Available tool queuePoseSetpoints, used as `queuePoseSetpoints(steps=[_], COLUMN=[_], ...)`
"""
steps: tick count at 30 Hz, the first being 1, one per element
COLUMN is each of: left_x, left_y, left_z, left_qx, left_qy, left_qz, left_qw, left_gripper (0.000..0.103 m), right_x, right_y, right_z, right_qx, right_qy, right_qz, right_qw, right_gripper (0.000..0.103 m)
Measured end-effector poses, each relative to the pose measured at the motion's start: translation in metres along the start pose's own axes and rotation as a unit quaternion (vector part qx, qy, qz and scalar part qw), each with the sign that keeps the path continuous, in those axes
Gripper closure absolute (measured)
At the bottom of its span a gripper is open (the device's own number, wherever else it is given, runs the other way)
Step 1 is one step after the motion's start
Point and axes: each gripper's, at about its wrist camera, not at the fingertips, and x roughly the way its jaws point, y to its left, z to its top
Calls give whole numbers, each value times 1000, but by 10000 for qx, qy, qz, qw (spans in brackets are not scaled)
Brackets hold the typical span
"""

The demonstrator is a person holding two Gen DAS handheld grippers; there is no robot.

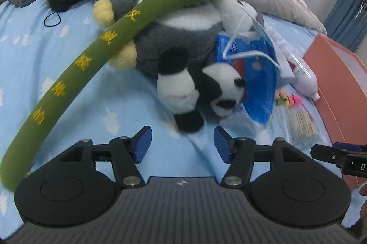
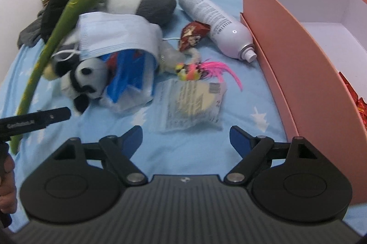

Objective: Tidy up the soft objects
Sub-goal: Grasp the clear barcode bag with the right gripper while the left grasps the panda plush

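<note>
The left gripper hovers low over the bed with its blue pads spread apart and nothing between them; straight ahead of the gap, just beyond the fingertips, lies the panda plush on its side, its long axis running across the line of the fingers, head toward the right and one black foot nearest the pads. The right gripper is likewise open and empty, and what lies before it is a flat clear packet, so the panda sits off to its left and the left hand looks the nearer one for a grab. Over the panda leans a long green plush stick propped on a grey penguin plush, with a face mask and a blue plastic bag crowding the panda's head. Toward the right edge of the bed stand a spray can and an open pink box. The panda's far side is hidden, both views are blurred, and the box is cut off
</note>
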Motion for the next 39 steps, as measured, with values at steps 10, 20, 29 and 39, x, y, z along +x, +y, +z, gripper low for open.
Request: queuePoseSetpoints(steps=[10, 20, 29, 39], left_x=[42, 63, 50, 11], left_y=[5, -3, -12, -6], left_z=[18, 27, 26, 3], left_qx=[-39, 148, 26, -261], left_qy=[-24, 34, 39, 101], left_qz=[-36, 10, 179, 330], left_qw=[10000, 9999, 9998, 9991], left_gripper=[37, 50, 59, 70], right_x=[46, 63, 50, 14], right_y=[-15, -13, -15, -14], right_z=[18, 20, 21, 9], right_qx=[142, -94, -16, 78], right_qy=[103, 101, 94, 19], right_qz=[-36, 37, 150, 302], right_qw=[9998, 9999, 9998, 9995], right_gripper=[18, 23, 66, 81])
